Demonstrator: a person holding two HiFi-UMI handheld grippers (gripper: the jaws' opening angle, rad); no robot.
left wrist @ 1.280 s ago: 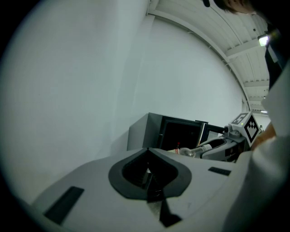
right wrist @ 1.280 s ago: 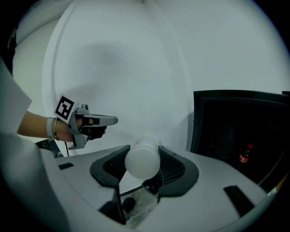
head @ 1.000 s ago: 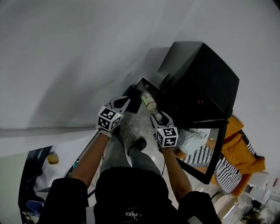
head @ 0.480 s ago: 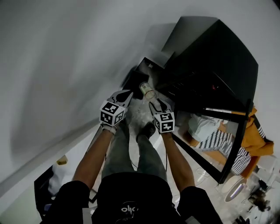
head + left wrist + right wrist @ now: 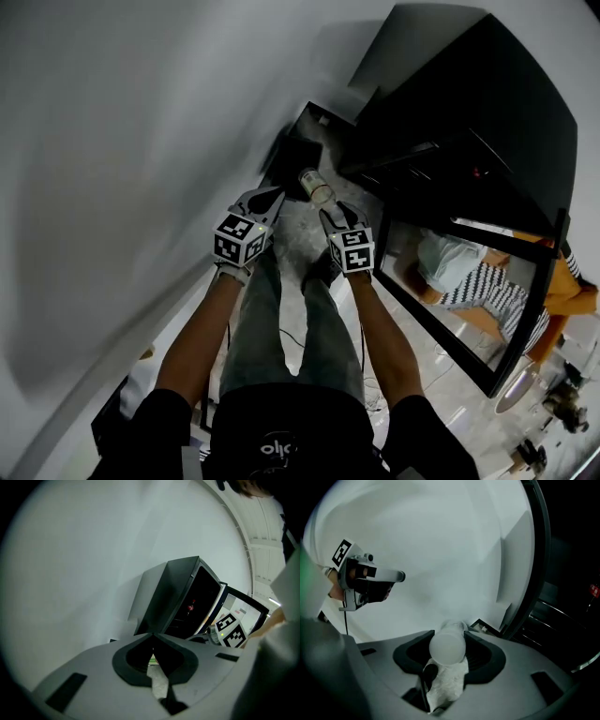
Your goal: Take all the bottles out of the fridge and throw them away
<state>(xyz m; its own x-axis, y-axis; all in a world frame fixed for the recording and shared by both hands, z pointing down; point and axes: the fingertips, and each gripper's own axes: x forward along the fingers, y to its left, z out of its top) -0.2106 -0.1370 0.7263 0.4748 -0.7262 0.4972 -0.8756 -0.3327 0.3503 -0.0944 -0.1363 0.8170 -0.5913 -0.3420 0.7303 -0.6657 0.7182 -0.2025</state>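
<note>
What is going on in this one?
A person stands at an open black fridge with a hand-held gripper in each hand. The right hand-held gripper is shut on a small bottle, held out in front of the fridge. The left hand-held gripper is shut and empty beside it. The fridge door stands open at the person's right.

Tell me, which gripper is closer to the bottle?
Right. The right gripper grips the bottle itself; the left gripper hangs beside it, apart, shut and empty.

fridge (image 5: 469,122): black | bottle (image 5: 317,187): whitish | left tongs (image 5: 275,194): grey, black-white square-patterned cube | wall (image 5: 112,141): pale grey
</note>
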